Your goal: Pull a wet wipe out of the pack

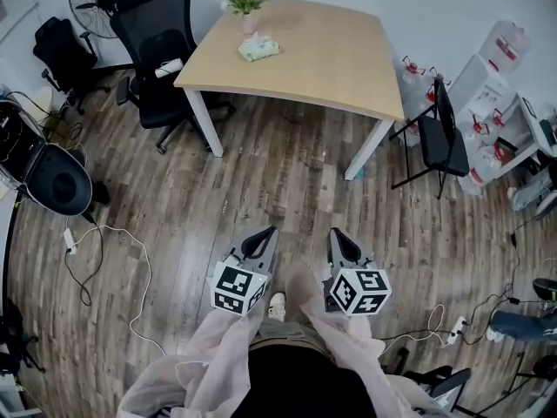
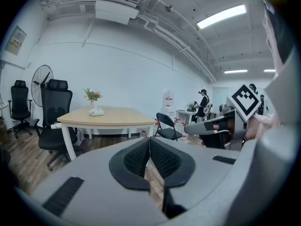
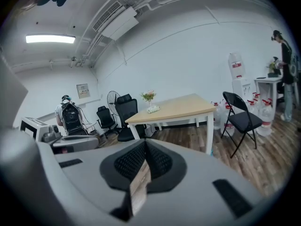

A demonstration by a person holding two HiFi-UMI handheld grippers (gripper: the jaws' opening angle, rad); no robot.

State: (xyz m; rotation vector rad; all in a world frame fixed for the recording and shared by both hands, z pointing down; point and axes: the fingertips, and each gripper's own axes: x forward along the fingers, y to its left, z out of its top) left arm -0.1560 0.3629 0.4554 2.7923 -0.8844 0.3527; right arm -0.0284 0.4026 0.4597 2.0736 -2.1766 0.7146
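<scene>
Bright even light, sharp; fisheye-bent edges

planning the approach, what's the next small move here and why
Probably a step forward toward the table. The wipe pack lies near its far side beside the flower vase, well beyond both grippers. The left gripper and right gripper hang over bare floor with jaws together and empty, so nothing can be grasped from here.
</scene>
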